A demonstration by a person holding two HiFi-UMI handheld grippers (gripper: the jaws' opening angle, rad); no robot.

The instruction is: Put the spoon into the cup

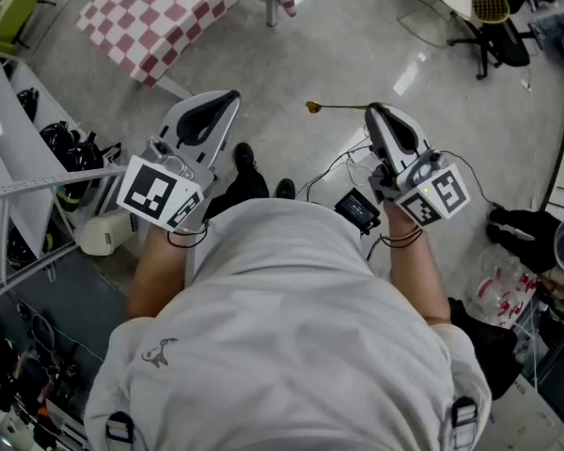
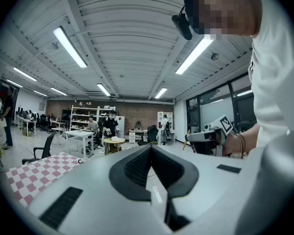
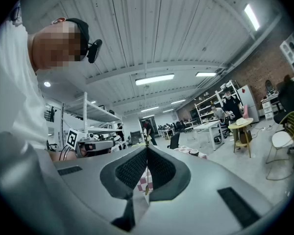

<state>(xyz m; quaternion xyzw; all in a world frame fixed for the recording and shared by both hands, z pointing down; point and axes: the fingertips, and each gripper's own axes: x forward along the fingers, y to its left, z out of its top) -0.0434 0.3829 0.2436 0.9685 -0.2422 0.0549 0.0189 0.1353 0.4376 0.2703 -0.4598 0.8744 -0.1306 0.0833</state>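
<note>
The right gripper [image 1: 372, 111] has its jaws pressed together on the handle of the spoon [image 1: 331, 107], which sticks out to the left in mid-air above the floor. The left gripper [image 1: 227, 98] is closed on nothing. So the spoon is in hand, but the putting-in is all left to do. The only likely cup [image 3: 191, 152] is a small shape on the checked table [image 1: 169, 17], well apart at the far left.

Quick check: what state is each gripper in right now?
Left gripper: shut, nothing between the jaws.
Right gripper: shut on the spoon.
</note>
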